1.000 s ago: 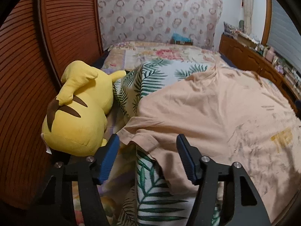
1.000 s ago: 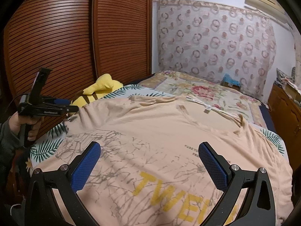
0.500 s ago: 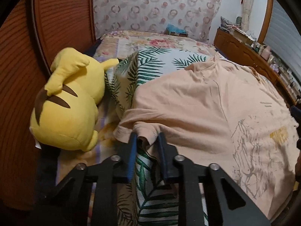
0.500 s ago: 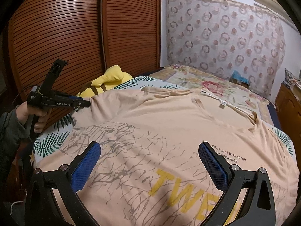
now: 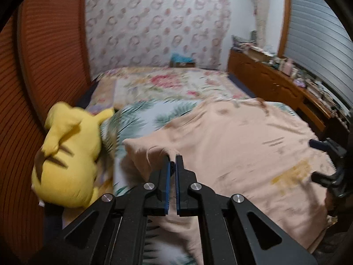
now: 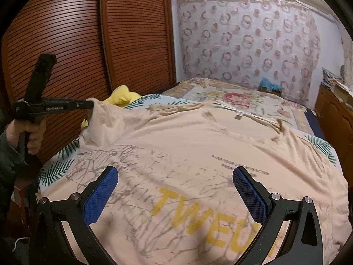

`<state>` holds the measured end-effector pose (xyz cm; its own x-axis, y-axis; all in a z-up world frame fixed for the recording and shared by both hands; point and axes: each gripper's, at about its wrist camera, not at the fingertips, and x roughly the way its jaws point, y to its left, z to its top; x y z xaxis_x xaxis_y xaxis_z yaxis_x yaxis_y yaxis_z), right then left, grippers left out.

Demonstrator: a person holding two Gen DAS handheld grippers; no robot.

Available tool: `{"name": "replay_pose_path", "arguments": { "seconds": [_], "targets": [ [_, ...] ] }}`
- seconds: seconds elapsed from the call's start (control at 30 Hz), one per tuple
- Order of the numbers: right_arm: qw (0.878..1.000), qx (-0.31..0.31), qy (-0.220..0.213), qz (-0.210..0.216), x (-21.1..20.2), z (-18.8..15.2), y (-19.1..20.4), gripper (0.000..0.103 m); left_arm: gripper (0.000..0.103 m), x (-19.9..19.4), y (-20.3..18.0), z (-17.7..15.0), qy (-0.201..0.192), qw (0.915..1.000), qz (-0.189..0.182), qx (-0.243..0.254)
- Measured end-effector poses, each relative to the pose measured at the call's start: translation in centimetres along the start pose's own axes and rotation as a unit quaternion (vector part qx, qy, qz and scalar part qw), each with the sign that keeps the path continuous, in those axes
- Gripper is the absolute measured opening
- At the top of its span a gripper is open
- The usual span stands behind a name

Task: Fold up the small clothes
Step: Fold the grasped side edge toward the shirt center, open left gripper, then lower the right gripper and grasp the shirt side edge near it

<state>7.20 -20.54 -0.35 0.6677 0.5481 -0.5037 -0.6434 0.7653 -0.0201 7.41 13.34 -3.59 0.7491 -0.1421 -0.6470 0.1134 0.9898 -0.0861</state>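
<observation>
From my left gripper [image 5: 172,158], the jaws are pinched nearly together on the sleeve [image 5: 152,154] of the shirt [image 5: 238,145], which spreads ahead and to the right across the bed [image 5: 167,84], with the plush [image 5: 68,154] off to the left. From my right gripper [image 6: 175,175], the jaws stand wide and hold nothing above the shirt's [image 6: 198,137] printed chest, collar pointing away from me, long axis running forward; the sleeve [image 6: 99,119] is lifted at far left.

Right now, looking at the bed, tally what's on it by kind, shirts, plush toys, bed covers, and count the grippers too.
T-shirt: 1
Yellow plush toy: 1
Bed covers: 2, palm-leaf sheet and floral quilt
Grippers: 2, left gripper shut on the sleeve, right gripper open above the shirt
Total: 6
</observation>
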Motion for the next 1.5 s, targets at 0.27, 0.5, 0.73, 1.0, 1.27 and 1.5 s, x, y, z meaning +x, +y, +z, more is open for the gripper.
{"name": "replay_pose_path", "arguments": {
  "seconds": [0.27,0.5,0.73,1.0,1.27,1.5],
  "targets": [
    [1.0,0.019,-0.008,-0.013,-0.6,-0.6,0.0,0.103,0.004,0.5,-6.8,2.3,-0.007,0.9969,-0.061,0.049],
    [1.0,0.025,-0.005,-0.017,-0.7,-1.0,0.4,0.103,0.021,0.5,-8.0,1.5,-0.006,0.9975,-0.051,0.047],
    [1.0,0.02,-0.004,-0.013,-0.5,-0.5,0.0,0.103,0.044,-1.5,-5.8,0.2,-0.033,0.9988,-0.03,0.019],
    [1.0,-0.009,-0.009,0.001,-0.9,0.8,0.2,0.103,0.077,-3.0,-4.1,-1.7,-0.067,0.9977,0.0,0.002],
    [0.999,-0.044,-0.003,0.018,0.1,2.7,1.8,0.099,0.088,-2.8,-2.8,-3.9,-0.068,0.9975,-0.01,-0.014],
    [0.997,-0.066,0.011,0.047,2.9,4.0,3.2,0.08,0.09,-2.1,-2.3,-6.4,-0.046,0.9989,0.003,-0.012]
  ]
}}
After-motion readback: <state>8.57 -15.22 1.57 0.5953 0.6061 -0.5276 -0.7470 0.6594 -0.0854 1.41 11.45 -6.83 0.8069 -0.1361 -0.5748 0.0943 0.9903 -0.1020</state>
